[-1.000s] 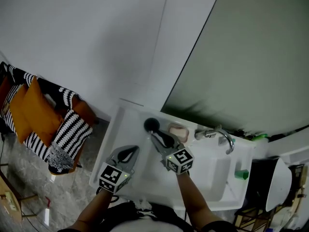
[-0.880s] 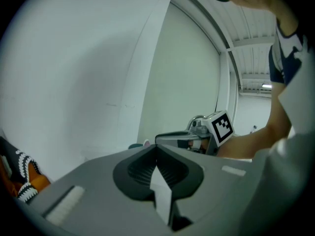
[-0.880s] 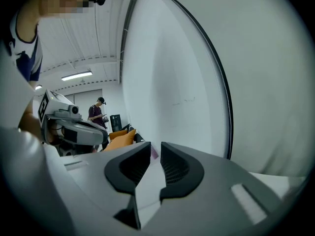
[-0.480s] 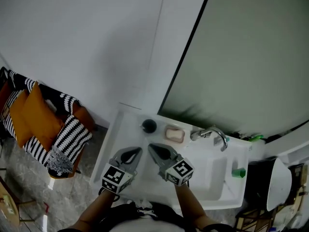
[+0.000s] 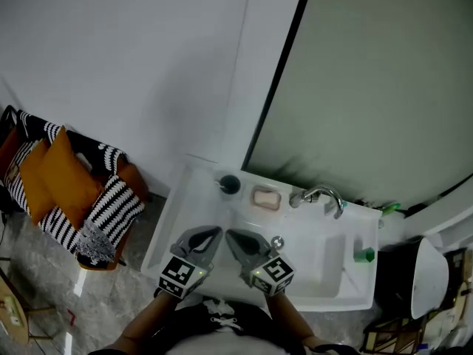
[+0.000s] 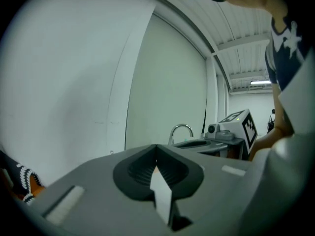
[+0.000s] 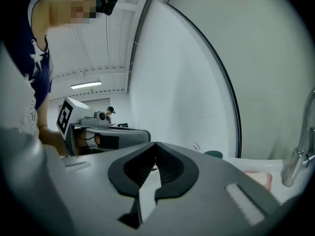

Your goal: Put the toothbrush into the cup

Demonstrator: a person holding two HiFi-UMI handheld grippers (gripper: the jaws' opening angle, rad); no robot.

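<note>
You held the left gripper [image 5: 214, 232] and right gripper [image 5: 230, 234] shut and empty, well apart from the cup [image 5: 230, 185], probably because the toothbrush [image 7: 197, 147] already seemed to stand in it.

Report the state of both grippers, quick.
Left gripper: closed, nothing between its jaws.
Right gripper: closed, nothing between its jaws.

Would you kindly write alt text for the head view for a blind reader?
The left tongs and right tongs, grey and both shut empty, hang side by side above a white washbasin; a dark round cup stands near its back-left corner.
</note>
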